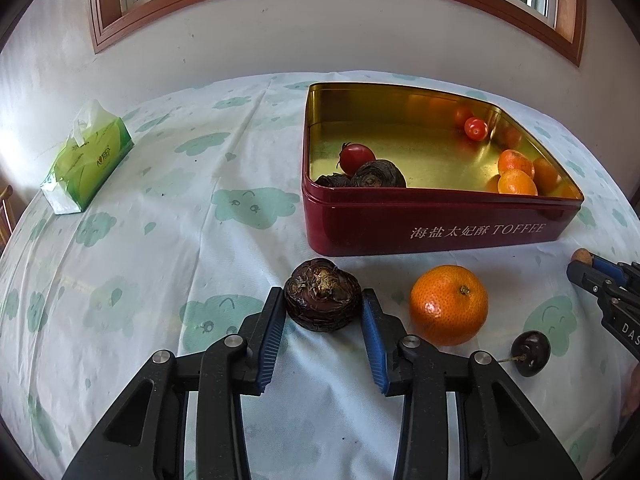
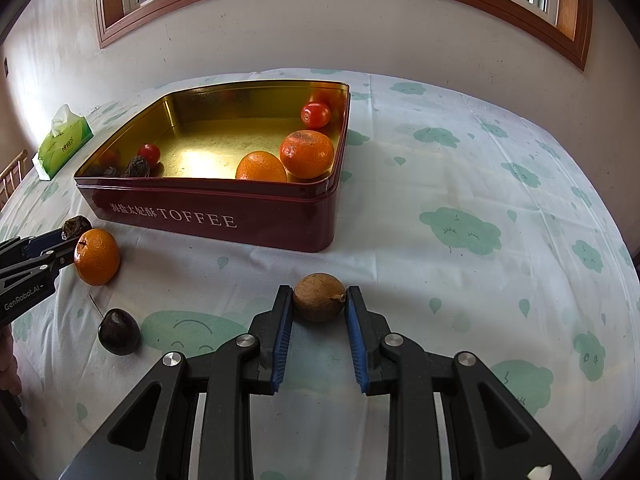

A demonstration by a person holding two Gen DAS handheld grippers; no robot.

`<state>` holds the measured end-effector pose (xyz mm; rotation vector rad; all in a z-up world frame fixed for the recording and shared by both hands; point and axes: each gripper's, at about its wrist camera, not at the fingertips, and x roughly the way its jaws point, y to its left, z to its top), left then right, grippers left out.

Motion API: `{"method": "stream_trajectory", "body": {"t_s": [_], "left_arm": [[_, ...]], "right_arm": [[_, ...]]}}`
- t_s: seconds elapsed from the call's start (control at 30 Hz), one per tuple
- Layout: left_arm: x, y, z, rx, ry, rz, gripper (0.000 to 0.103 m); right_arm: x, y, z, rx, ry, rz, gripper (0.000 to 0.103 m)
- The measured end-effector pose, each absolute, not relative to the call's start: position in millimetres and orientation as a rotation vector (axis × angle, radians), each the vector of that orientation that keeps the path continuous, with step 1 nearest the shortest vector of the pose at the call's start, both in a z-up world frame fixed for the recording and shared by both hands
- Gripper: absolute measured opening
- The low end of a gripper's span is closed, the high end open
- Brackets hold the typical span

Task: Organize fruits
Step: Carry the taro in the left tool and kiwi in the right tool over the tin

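**Both tongs closed on fruit in front of the toffee tin**

Left wrist view. My left gripper (image 1: 323, 304) points down at the table (image 1: 200, 240), which is covered by a pale cloth printed with green clouds. A dark, rough-skinned water chestnut (image 1: 322, 296) sits between the blue pads, and both pads touch its sides; I log it as grasped, fruit resting on the cloth. Just to its right lies a loose mandarin (image 1: 449, 305), and farther right a small dark cherry (image 1: 531, 353) with a thin stem. Behind them stands the red tin (image 1: 440, 224), open, gold inside, lettered TOFFEE. In its near left corner: two more water chestnuts (image 1: 378, 175) and a red tomato (image 1: 357, 157). In the far right corner, a cherry tomato (image 1: 476, 128); at the right wall, two small mandarins (image 1: 516, 176). A green tissue pack (image 1: 86, 164) lies well apart at the left. The right gripper (image 1: 576, 261) enters at the right edge, tips closed on something small and brown.

Right wrist view. The right gripper (image 2: 319, 300) is clenched on a round tan-brown fruit (image 2: 319, 297), pads pressing both sides, fruit on the cloth. The tin is up left. The left gripper (image 2: 70, 236) comes in from the left edge with its chestnut, beside the loose mandarin. The cherry lies nearer, left of my fingers. The fruit's kind I cannot tell for certain.
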<state>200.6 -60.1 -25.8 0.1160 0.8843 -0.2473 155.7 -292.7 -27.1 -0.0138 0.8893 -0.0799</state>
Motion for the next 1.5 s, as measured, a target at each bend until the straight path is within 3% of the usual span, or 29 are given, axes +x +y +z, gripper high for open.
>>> {"method": "stream_trajectory", "body": {"t_s": [0.63, 1.03, 1.5], "left_arm": [[199, -53, -13, 0.109, 0.866, -0.253, 0.039], [192, -54, 24, 0.096, 0.780, -0.322, 0.039], [244, -94, 44, 0.149, 0.737, -0.310, 0.039]], "right_arm": [[156, -292, -25, -0.026, 0.895, -0.072, 0.024], [165, -296, 26, -0.012, 0.799, -0.057, 0.024], [219, -279, 29, -0.052, 0.810, -0.009, 0.024]]}}
